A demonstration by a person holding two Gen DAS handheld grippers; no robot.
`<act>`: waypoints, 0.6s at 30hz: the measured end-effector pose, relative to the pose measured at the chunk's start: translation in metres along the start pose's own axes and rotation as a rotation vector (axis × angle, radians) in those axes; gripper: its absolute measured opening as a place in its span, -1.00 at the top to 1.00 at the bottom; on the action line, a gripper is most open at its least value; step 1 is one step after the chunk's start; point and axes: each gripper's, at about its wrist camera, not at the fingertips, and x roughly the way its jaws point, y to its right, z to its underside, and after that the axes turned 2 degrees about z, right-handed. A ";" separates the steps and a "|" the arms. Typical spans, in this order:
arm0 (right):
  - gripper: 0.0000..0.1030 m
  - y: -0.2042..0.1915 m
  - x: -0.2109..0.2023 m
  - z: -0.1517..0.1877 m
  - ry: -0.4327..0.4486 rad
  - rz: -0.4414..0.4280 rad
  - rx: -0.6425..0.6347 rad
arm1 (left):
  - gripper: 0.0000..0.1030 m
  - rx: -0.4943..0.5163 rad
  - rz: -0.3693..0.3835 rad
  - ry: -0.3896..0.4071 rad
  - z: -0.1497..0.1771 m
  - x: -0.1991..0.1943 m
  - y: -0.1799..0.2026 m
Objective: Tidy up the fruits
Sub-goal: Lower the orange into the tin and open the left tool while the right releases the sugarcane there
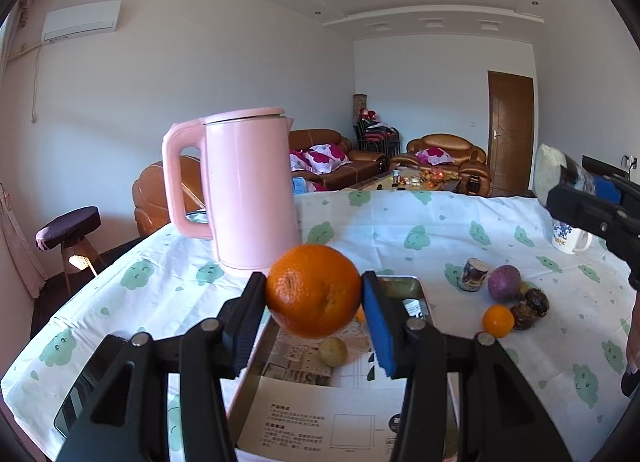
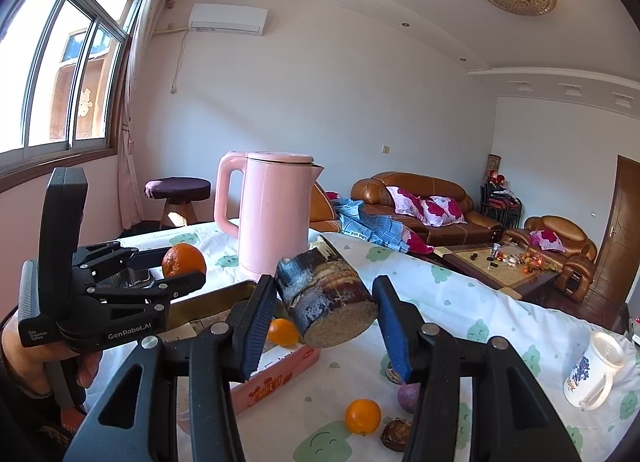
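Observation:
My left gripper (image 1: 314,290) is shut on a large orange (image 1: 312,286), held above a pink-sided metal tray (image 1: 422,290) lined with printed paper. In the tray lie a small yellow-green fruit (image 1: 333,350) and a small orange (image 2: 283,333). My right gripper (image 2: 325,294) is shut on a short, dark-skinned piece of sugarcane (image 2: 326,298), raised over the tray's right side. The right wrist view shows the left gripper (image 2: 168,268) with its orange (image 2: 186,258) at the left. On the cloth right of the tray sit a small orange (image 1: 498,320), a purple fruit (image 1: 505,282), dark wrinkled fruits (image 1: 528,308) and a second sugarcane piece (image 1: 472,274).
A tall pink kettle (image 1: 252,189) stands on the table just behind the tray. A white mug with blue print (image 2: 596,376) sits at the far right. The table wears a white cloth with green prints (image 1: 400,229). A person's hand (image 2: 86,372) holds the left gripper.

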 end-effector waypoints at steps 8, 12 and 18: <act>0.00 -0.027 0.030 0.002 -0.042 -0.054 -0.025 | 0.03 -0.001 -0.027 -0.051 0.010 0.013 -0.016; 0.00 -0.039 0.046 0.007 -0.072 -0.078 -0.033 | 0.03 0.000 -0.036 -0.075 0.014 0.017 -0.022; -0.01 -0.051 0.063 0.013 -0.113 -0.103 -0.040 | 0.03 0.011 -0.040 -0.103 0.019 0.023 -0.024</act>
